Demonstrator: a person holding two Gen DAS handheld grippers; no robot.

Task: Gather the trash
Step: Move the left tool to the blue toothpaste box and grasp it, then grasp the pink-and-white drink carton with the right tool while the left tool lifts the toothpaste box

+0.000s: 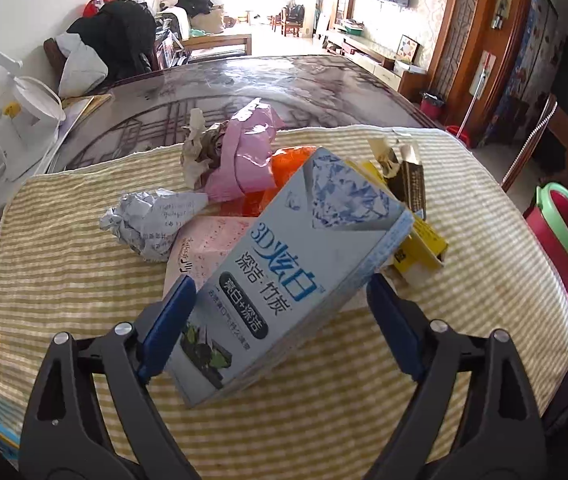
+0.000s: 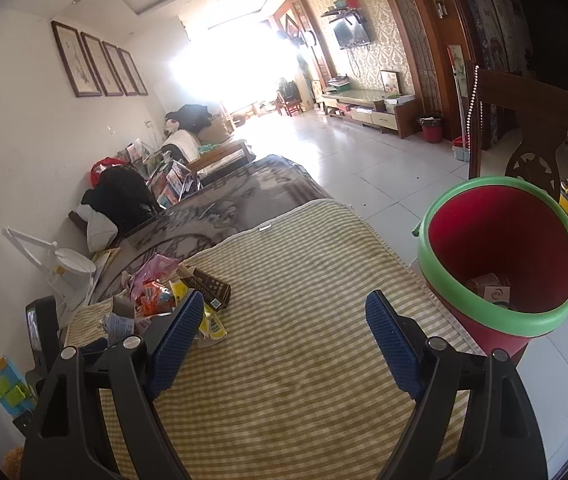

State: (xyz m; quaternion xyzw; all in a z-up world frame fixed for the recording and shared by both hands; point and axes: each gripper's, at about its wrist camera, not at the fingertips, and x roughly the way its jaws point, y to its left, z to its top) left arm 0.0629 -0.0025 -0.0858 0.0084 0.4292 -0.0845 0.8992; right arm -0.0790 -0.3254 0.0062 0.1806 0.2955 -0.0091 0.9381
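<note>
Striped cloth [image 1: 84, 320] spread over near end of dark table [image 1: 244, 80]. Trash heaped mid-cloth: blue toothpaste box [image 1: 284, 272] on top, tilted, near end resting toward cloth; crumpled printed paper [image 1: 144, 220] to its left; pink wrapper [image 1: 244, 152] and orange packet [image 1: 284, 168] farther back; yellow carton [image 1: 424, 244] and dark brown box [image 1: 408, 184] to the right.

Left gripper [image 1: 280, 312] straddling near half of toothpaste box, jaws apart. Left pad [image 1: 168, 320] close against box edge, contact unclear; right pad [image 1: 392, 320] clearly off it. Nothing clamped.

Right gripper [image 2: 284, 344] over bare cloth, jaws apart, empty. Red bin [image 2: 500, 260] with green rim standing off right edge of cloth, mouth tipped toward camera, a few small cartons already inside.

Step in hand, by judgement: grasping toothpaste box. Best centred across the box's narrow width before closing. Thin card likely to buckle, so firm but not crushing. Lift clear before swinging right to bin, since box leans on yellow carton and pink paper beneath and may drag them. Release only once past green rim.
</note>
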